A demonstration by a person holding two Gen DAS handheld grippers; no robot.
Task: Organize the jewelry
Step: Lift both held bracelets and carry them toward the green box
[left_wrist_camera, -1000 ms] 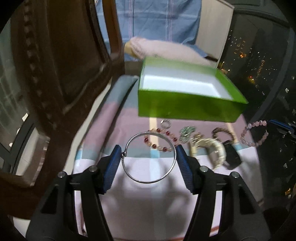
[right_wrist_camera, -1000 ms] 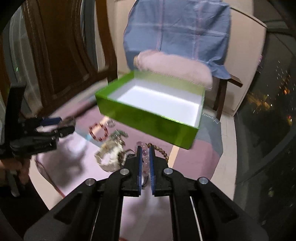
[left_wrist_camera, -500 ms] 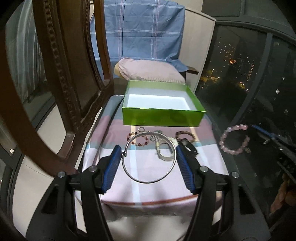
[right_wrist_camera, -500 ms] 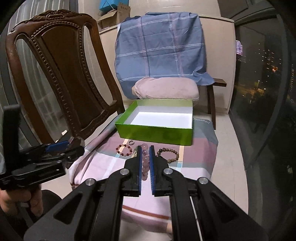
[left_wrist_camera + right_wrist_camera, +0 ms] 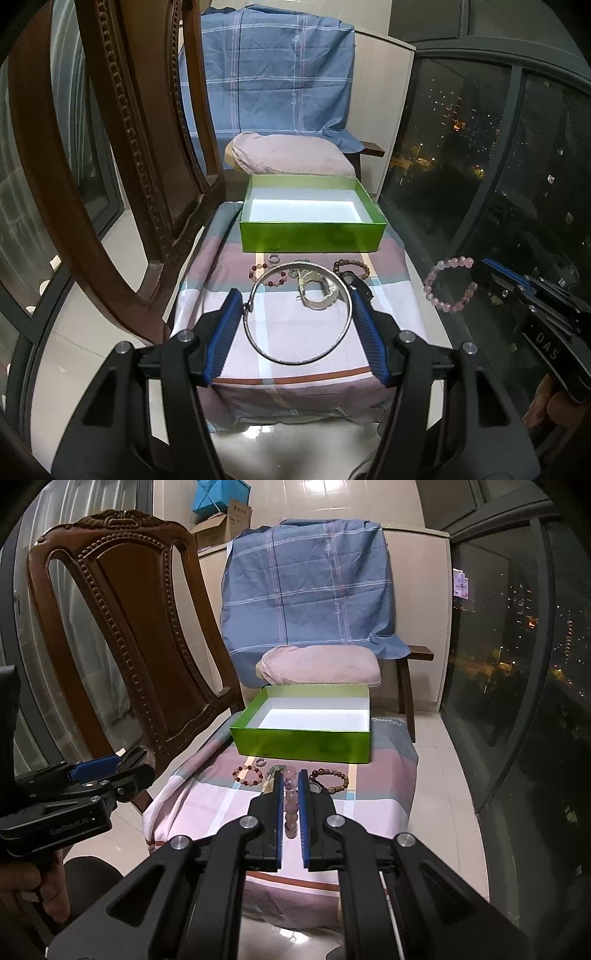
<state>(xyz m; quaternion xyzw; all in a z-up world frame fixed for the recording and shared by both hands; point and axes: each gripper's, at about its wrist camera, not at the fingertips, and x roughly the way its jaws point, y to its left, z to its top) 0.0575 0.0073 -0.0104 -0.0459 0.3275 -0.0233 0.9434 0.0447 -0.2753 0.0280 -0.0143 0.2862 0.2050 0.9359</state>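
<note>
The left claw (image 5: 297, 325) grips the big silver ring (image 5: 298, 313) across its wide gap. The right claw (image 5: 290, 805) pinches the pink bead bracelet (image 5: 290, 812) nearly closed. Carry both over the far green box (image 5: 312, 234), go low, then let go gently.

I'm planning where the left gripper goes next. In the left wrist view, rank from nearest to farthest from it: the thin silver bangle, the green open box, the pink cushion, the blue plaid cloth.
1. Thin silver bangle, between the left gripper pads.
2. Green open box, on the table's far end.
3. Pink cushion, just behind the box.
4. Blue plaid cloth, hanging at the back.

A low table (image 5: 288, 332) under checked cloth holds an open green box (image 5: 312, 225). Beaded bracelets (image 5: 351, 268), a ring (image 5: 273, 258) and other jewelry lie just before it.
</note>
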